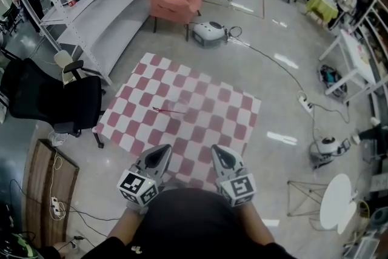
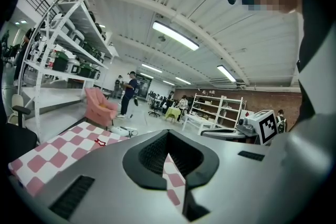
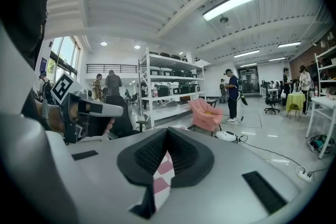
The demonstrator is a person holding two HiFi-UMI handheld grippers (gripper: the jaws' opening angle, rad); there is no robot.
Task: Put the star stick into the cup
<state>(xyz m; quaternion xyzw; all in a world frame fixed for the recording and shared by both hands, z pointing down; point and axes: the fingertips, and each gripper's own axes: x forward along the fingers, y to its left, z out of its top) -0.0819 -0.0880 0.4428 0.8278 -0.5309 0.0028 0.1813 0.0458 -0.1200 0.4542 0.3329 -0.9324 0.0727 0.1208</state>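
Our head view shows the star stick [image 1: 170, 110] on the checkered mat [image 1: 212, 115]; the right gripper view doesn't. Left hand-held gripper [image 1: 161, 153] and right hand-held gripper [image 1: 219, 153] sit closed, empty.

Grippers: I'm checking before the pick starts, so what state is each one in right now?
Left gripper: closed, nothing held.
Right gripper: closed, nothing held.

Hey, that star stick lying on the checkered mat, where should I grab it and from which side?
Probably the thin shaft of the star stick, near its middle, from straight above with the jaws set across it: it lies flat on the checkered mat, running roughly left to right in the head view.
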